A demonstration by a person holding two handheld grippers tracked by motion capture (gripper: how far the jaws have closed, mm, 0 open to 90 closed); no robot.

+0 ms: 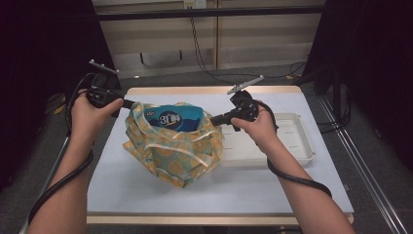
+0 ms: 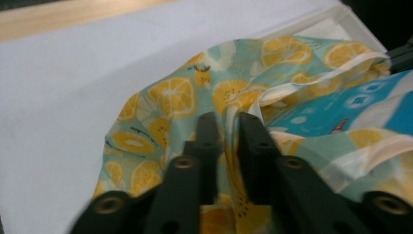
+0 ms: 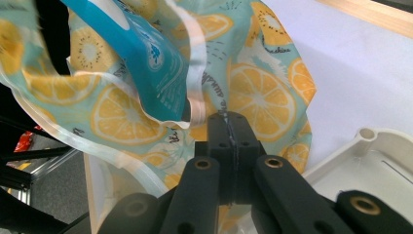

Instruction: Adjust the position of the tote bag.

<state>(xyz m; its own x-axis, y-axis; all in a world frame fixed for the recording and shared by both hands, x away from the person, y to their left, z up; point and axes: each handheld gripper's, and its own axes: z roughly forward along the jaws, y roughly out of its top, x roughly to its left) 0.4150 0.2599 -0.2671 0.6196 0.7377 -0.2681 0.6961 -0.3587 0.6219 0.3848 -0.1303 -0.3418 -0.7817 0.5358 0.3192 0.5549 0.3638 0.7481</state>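
A teal cloth bag [image 1: 175,153] printed with orange slices stands open in the middle of the white table. A blue packet [image 1: 175,118] sticks up inside it. My left gripper [image 1: 129,104] is shut on the bag's left rim. In the left gripper view the jaws [image 2: 228,124] pinch a fold of the bag [image 2: 170,97], with the blue packet [image 2: 341,107] just beyond. My right gripper [image 1: 213,120] is shut on the bag's right rim. Its jaws [image 3: 228,122] press tight together on the cloth of the bag [image 3: 263,97], beside the packet [image 3: 141,53]. The two grippers hold the mouth spread apart.
A shallow white tray [image 1: 297,146] lies on the table right of the bag, under my right hand, and also appears as the tray [image 3: 384,156] close to the right jaws. Cables trail from both grippers. Bare table surface [image 1: 219,195] lies in front of the bag.
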